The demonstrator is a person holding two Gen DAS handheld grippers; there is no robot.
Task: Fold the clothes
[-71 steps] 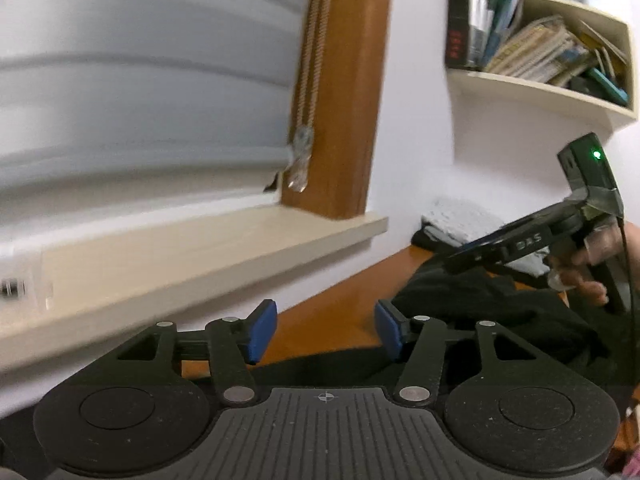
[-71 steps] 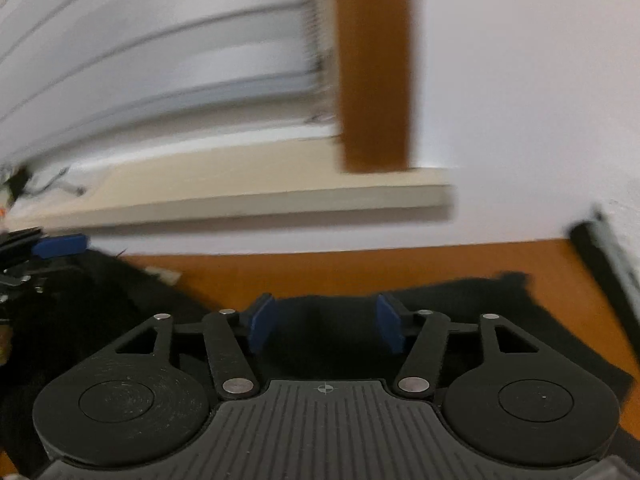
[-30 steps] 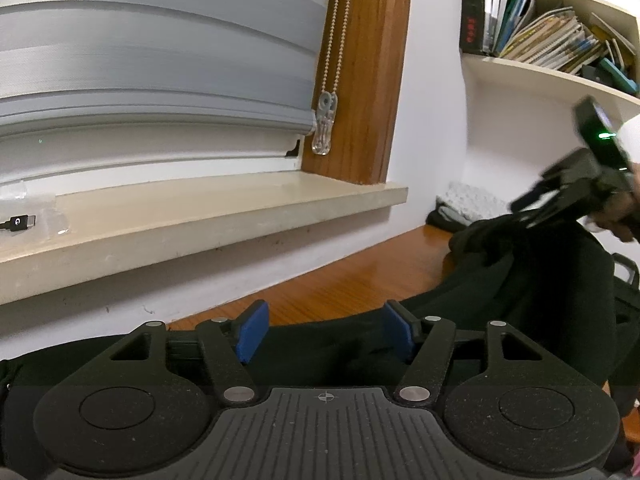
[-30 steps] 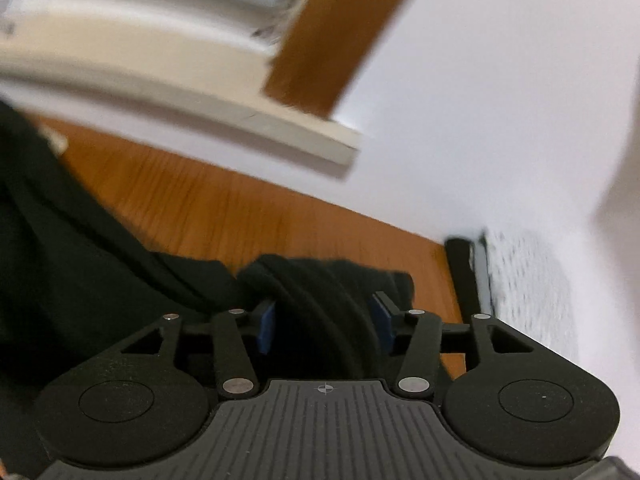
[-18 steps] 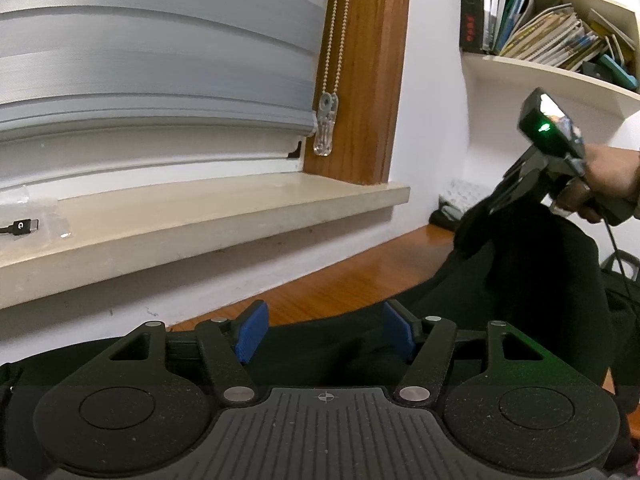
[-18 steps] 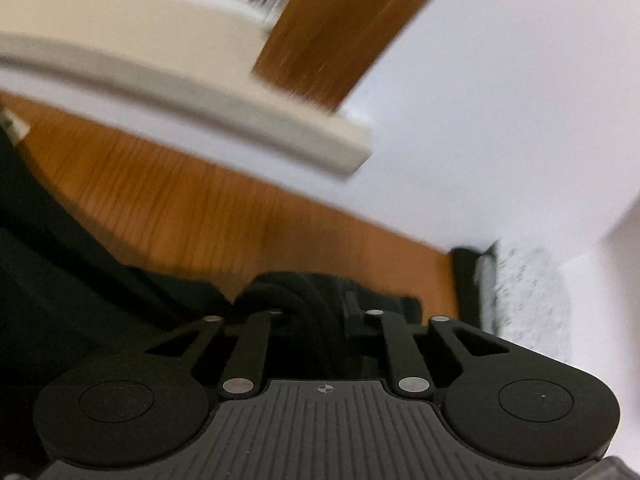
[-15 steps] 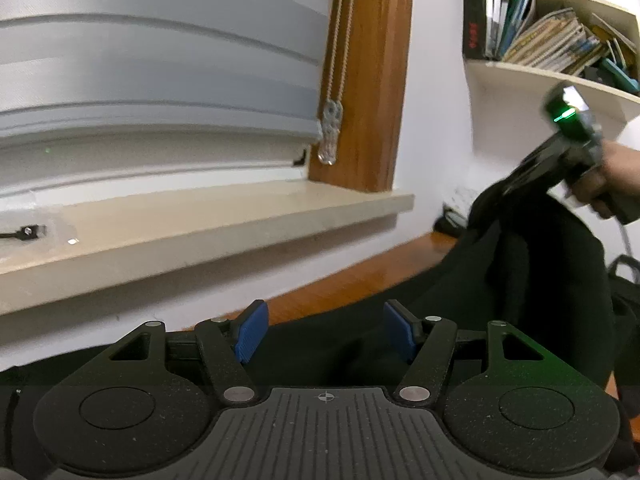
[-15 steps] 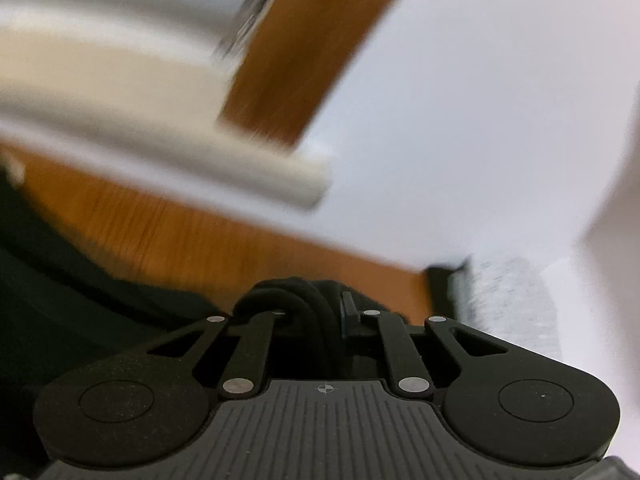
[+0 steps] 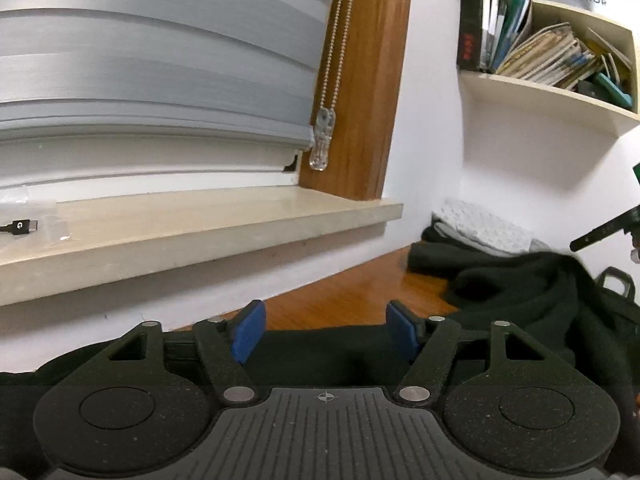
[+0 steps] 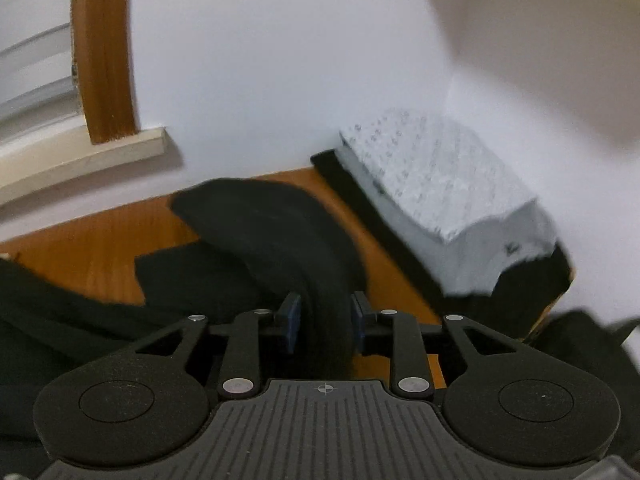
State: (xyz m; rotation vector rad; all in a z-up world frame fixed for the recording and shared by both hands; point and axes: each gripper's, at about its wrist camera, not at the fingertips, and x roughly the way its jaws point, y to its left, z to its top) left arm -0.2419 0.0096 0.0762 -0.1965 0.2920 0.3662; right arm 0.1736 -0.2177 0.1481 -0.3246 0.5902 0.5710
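Observation:
A black garment point(image 9: 520, 292) lies rumpled on the wooden table point(image 9: 340, 300), and part of it spreads flat beneath my left gripper point(image 9: 325, 332). That gripper is open, with nothing between its blue pads point(image 9: 248, 332). In the right wrist view, my right gripper point(image 10: 325, 322) is shut on a thick fold of the black garment point(image 10: 272, 232), held low over the table point(image 10: 80, 248). The fold arcs forward and drapes onto the wood. In the left wrist view, only a finger of the right gripper point(image 9: 600, 236) shows, at the far right edge.
A white patterned folded cloth point(image 10: 440, 184) rests on dark folded cloth in the table's far corner by the wall. A window sill point(image 9: 200, 220) with a USB cable point(image 9: 20, 227) runs along the back. A blind cord point(image 9: 322, 144) hangs there. A book shelf point(image 9: 540, 52) is mounted high at the right.
The right gripper has come down from its raised position, bringing the held fold low over the table. The garment now lies heaped rather than hanging. The left gripper stayed open and nearly still.

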